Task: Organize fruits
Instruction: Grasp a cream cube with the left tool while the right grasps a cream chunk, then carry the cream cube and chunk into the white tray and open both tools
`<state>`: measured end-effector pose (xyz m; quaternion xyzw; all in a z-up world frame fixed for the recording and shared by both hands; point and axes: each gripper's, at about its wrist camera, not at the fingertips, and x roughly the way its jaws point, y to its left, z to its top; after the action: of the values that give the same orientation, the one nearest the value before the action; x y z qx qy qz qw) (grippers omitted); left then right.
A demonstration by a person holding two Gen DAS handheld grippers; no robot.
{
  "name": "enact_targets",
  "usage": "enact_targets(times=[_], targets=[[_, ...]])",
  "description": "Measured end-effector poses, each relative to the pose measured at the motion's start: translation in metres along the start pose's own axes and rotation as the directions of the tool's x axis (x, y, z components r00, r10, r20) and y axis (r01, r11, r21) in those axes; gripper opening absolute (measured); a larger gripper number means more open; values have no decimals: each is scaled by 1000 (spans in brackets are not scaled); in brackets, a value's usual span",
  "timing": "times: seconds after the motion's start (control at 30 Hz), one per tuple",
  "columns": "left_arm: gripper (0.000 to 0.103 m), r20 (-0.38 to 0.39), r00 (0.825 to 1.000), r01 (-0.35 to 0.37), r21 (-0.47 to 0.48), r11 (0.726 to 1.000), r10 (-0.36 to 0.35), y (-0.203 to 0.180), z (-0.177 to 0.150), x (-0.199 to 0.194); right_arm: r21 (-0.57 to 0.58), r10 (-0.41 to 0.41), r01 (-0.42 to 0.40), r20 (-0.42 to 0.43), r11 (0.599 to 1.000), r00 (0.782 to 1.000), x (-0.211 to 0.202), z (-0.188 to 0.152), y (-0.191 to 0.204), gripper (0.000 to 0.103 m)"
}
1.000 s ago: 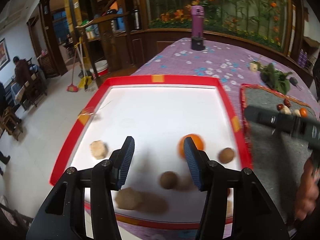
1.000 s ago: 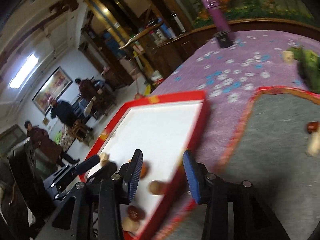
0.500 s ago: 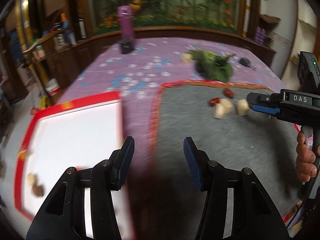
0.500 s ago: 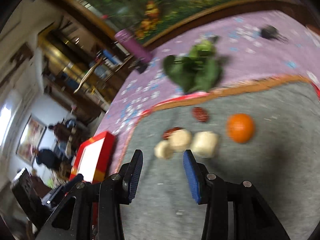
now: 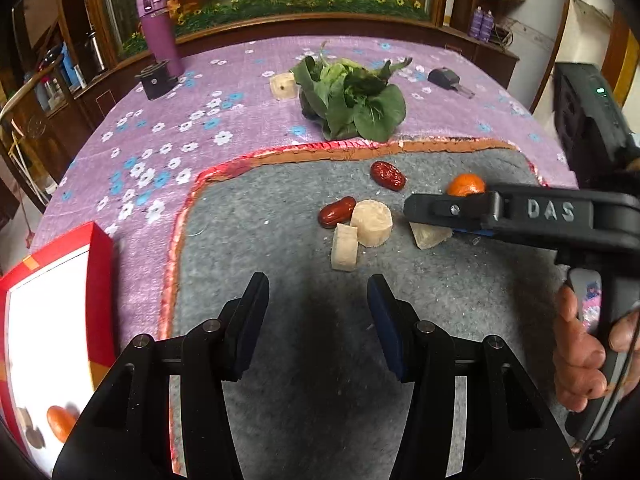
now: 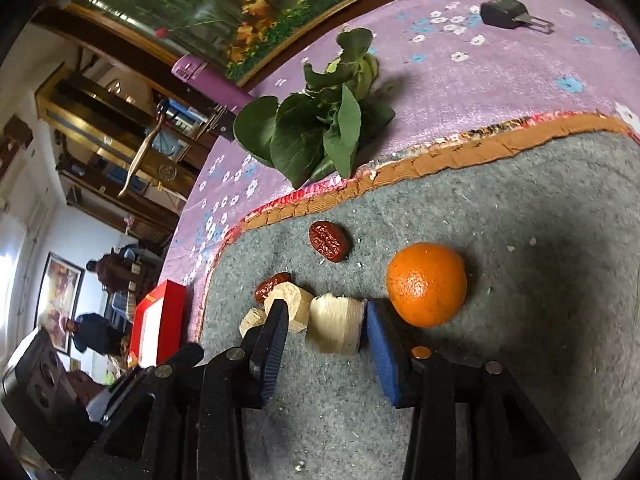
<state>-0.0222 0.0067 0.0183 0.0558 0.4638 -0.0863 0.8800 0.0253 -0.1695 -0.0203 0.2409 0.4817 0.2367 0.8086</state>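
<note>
On the grey mat [image 5: 280, 208] lie two red dates [image 5: 387, 176] [image 5: 337, 212], several pale fruit chunks [image 5: 372, 223] and an orange [image 6: 426, 284]. My right gripper [image 6: 326, 312] is low on the mat with one pale chunk [image 6: 336, 324] between its jaws. The jaws are closing; the blue pad sits at the chunk's right side, and a gap shows on the left. The orange is just right of that gripper. My left gripper [image 5: 318, 292] hovers open and empty over bare mat, nearer than the fruit. A hand holds the right gripper [image 5: 424, 220] at the right of the left wrist view.
A red-rimmed white tray [image 5: 100, 280] at the left holds an orange fruit and brown ones. Leafy greens [image 5: 352, 96], a pale cube [image 5: 284, 85], a purple bottle [image 5: 158, 28] and a small black object [image 5: 444, 77] sit on the flowered cloth beyond the mat.
Both views swung from the white tray over to the grey mat. The right gripper came down around a pale chunk and its jaws narrowed. The left gripper stayed open and empty.
</note>
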Motion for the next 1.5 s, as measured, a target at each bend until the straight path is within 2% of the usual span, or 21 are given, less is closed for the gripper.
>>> enact_targets(times=[0.03,0.17,0.37,0.43,0.5,0.53,0.63,0.8,0.97,1.07,1.2,1.33,1.5], targets=[[51,-5,1000,-1,2,1000,1,-2,2,4,-20,-19,19,0,1000,1000,1,0,1,29],[51,-19,1000,-3,29,1000,4,-11,7,14,20,13,-13,-13,1000,1000,-2,-1,-8,29],[51,-20,1000,-18,38,999,18,-10,16,33,17,16,-15,-30,1000,999,-4,-3,-11,29],[42,-18,1000,-14,31,999,14,-8,15,36,19,19,-18,-33,1000,999,-1,-1,-11,29],[40,-8,1000,-12,28,1000,12,-7,15,38,9,15,-15,-37,1000,999,1,0,-9,30],[34,-1,1000,-18,27,999,18,-7,15,37,1,10,-10,-38,1000,999,2,0,-6,30],[28,18,999,-31,24,999,30,-6,13,35,-47,-26,25,-31,999,999,5,-2,5,31],[21,51,998,-44,-6,999,45,-6,9,27,-183,-125,125,11,975,992,7,-12,24,30],[15,96,993,-69,-18,997,70,-9,-4,2,-197,-128,133,37,971,991,5,-16,24,29],[12,114,992,-48,-31,998,51,-6,-13,-10,-221,-139,154,81,963,987,3,-18,29,29],[9,128,991,-27,-32,999,31,0,-23,-22,-254,-95,132,152,958,984,-7,-22,39,29],[8,132,991,1,-74,997,9,18,-35,-33,-260,-23,92,257,961,966,-27,-24,44,29],[8,151,989,22,-127,992,-3,43,-54,-52,-232,-5,69,268,970,964,-30,-22,40,29]])
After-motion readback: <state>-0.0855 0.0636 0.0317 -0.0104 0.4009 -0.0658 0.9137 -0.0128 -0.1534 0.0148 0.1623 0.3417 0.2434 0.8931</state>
